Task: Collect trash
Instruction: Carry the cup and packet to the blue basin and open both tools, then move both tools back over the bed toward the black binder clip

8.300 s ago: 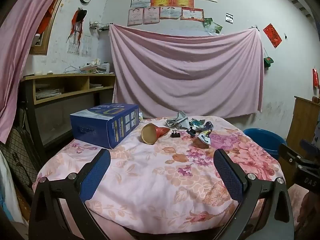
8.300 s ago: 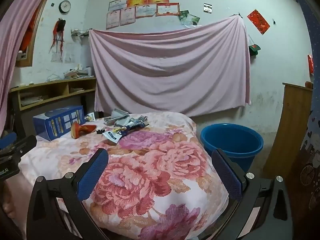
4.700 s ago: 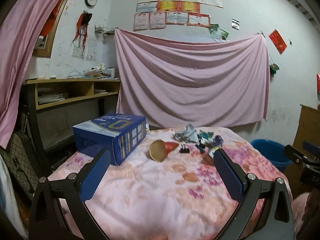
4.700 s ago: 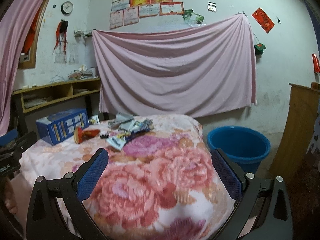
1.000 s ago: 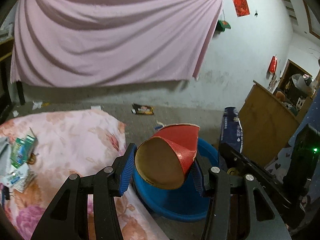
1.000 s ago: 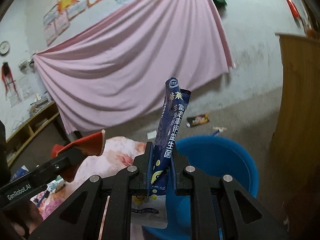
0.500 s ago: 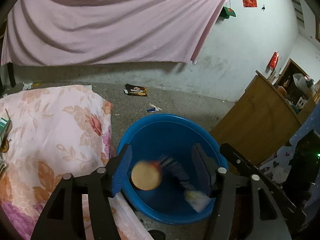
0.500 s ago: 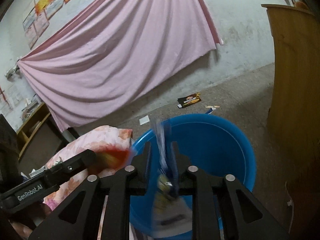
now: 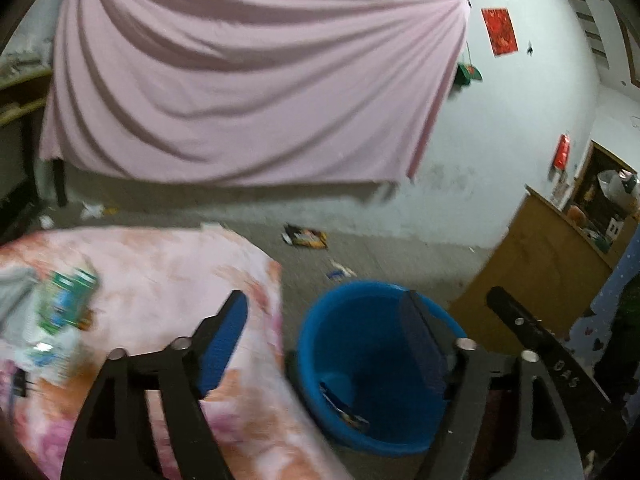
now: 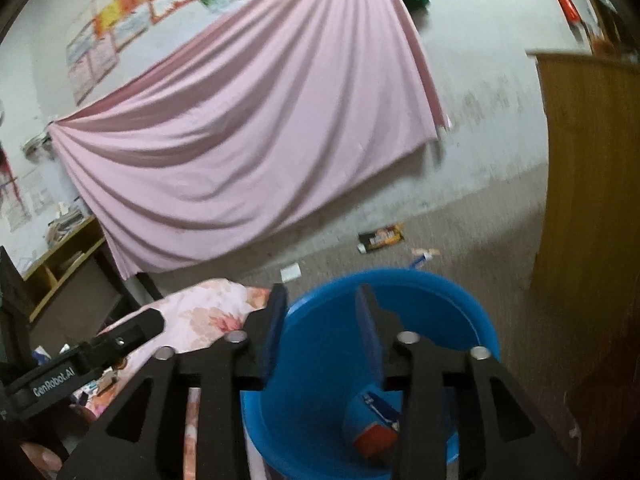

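A blue plastic tub stands on the floor beside the table, also in the right wrist view. A dark wrapper and the red paper cone lie inside it. My left gripper is open and empty above the tub's left rim. My right gripper is open and empty above the tub. Several wrappers lie on the floral tablecloth at the left.
A wooden cabinet stands right of the tub, close to it. Loose wrappers lie on the concrete floor behind. A pink sheet hangs on the back wall. Wooden shelves stand at the left.
Both grippers opened over the tub: the left let go of the red cone, the right let go of the dark blue wrapper. Both fell into the tub. The left camera now swings left.
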Tool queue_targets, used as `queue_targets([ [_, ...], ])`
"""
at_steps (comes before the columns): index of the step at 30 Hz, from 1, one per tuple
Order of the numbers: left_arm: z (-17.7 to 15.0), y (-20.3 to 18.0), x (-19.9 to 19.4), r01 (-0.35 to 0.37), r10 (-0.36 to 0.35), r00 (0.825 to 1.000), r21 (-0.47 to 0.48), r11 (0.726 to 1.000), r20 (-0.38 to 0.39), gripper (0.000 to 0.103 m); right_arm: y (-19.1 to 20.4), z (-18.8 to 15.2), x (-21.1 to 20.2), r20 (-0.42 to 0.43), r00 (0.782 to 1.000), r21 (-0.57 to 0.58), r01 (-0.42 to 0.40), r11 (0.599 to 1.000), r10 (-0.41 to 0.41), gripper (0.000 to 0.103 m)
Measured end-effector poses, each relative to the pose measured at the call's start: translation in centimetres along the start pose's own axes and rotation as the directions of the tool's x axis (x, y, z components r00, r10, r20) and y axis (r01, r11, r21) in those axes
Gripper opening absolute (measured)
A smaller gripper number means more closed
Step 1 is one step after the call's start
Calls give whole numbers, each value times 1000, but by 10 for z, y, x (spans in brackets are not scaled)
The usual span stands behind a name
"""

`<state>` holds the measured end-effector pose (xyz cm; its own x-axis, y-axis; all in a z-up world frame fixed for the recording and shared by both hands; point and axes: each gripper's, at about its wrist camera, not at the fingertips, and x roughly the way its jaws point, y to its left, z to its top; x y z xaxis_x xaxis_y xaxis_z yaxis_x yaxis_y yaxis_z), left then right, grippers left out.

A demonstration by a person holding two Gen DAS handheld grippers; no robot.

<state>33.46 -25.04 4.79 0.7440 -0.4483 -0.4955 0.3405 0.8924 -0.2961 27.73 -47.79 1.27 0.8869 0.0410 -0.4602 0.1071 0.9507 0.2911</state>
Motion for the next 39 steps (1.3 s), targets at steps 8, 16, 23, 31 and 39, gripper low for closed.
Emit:
queue_targets([
  [8,0,46,-73,-141,146,961,-39,989,235,101,52,1,-26,171,981,-105,-72,992,90,96],
  [16,-24,90,-136,-267,261,898,-34,963,354,101,112,-10,-49,296,933,-252,-131,959,205,103],
  [23,-37,119,-176,-347,337,846,-54,936,413,101,154,-25,-54,326,894,-318,-201,927,306,103],
  [31,-56,150,-208,-421,412,804,-78,904,428,101,197,-42,-50,296,879,-373,-255,892,375,103],
  [39,-85,181,-210,-449,454,824,-97,888,339,101,228,-64,-30,172,902,-425,-293,856,395,103],
])
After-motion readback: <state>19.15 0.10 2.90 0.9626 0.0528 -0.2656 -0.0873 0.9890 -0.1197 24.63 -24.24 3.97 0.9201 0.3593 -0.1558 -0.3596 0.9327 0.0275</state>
